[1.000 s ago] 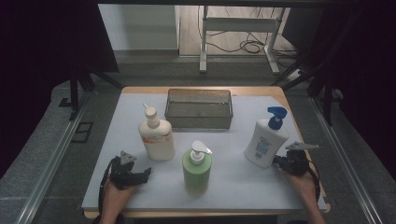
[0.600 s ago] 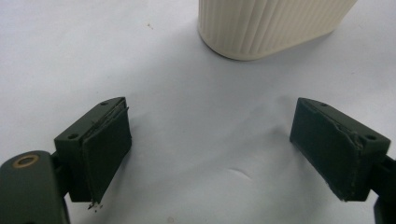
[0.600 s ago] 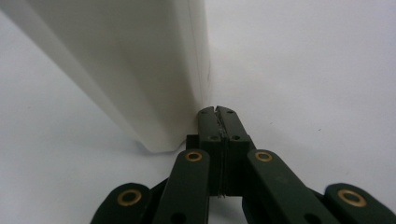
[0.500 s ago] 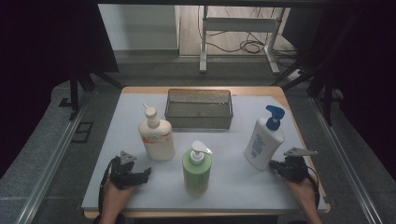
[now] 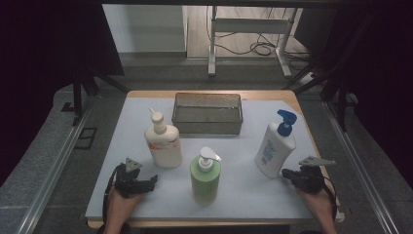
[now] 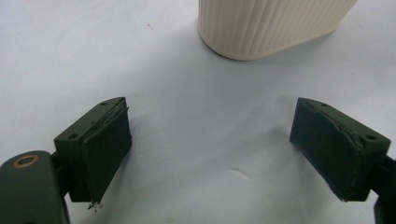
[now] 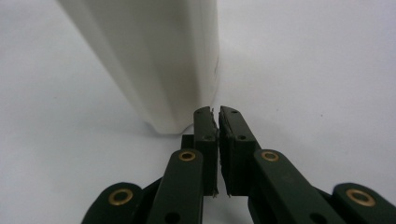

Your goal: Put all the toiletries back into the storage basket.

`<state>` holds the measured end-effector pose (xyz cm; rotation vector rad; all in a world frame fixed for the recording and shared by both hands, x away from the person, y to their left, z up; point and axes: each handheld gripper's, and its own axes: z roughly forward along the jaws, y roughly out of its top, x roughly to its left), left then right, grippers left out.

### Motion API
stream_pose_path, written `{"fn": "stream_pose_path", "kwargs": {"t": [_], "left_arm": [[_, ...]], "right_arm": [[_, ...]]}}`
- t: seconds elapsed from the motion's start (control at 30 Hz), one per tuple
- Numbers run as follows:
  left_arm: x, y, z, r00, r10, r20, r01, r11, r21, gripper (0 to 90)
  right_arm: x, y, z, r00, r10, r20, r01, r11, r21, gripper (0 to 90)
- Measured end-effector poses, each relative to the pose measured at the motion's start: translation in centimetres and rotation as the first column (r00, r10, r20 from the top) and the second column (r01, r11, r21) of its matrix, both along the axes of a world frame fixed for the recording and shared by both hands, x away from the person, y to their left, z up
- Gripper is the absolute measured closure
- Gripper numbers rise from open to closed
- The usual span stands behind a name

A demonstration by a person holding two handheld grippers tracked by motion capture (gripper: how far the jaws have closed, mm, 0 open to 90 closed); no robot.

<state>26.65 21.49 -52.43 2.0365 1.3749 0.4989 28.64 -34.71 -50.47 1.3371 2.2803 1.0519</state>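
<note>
High view is showing the right tongs (image 5: pixel 288 173) sitting nearly closed, gripping nothing, at five o'clock of the white blue-pump bottle (image 5: pixel 274 148); left tongs (image 5: pixel 146 181) gaping wide, empty; wire-mesh metal basket (image 5: pixel 207 126) at twelve o'clock on the tabletop (image 5: pixel 243 190).

- In the left gripper view, the cream ribbed bottle (image 6: pixel 273 25) was cut off by the top edge, leaving just its base in frame.
- In the right gripper view, the white bottle (image 7: pixel 154 60) ran out past the top edge, its pump unseen.
- The label print on the white bottle with the blue pump (image 5: pixel 275 146), near the worktop's right edge, was too small to read.
- Both forearms were cut off by the bottom edge of the high view.
</note>
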Motion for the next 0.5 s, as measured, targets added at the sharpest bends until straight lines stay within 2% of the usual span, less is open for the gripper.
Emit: {"fn": "stream_pose_path", "kwargs": {"t": [0.3, 0.5], "left_arm": [[0.0, 0.0, 0.0, 1.0, 0.0, 0.0, 0.0, 1.0, 0.0, 12.1], [0.0, 0.0, 0.0, 1.0, 0.0, 0.0, 0.0, 1.0, 0.0, 12.1]], "right_arm": [[-1.9, -0.2, 0.9, 0.9997, -0.001, 0.023, 0.001, 0.9999, 0.015, 77.1], [-2.6, 0.3, 1.4, 0.9997, 0.008, 0.025, -0.008, 0.9999, 0.014, 59.9]]}}
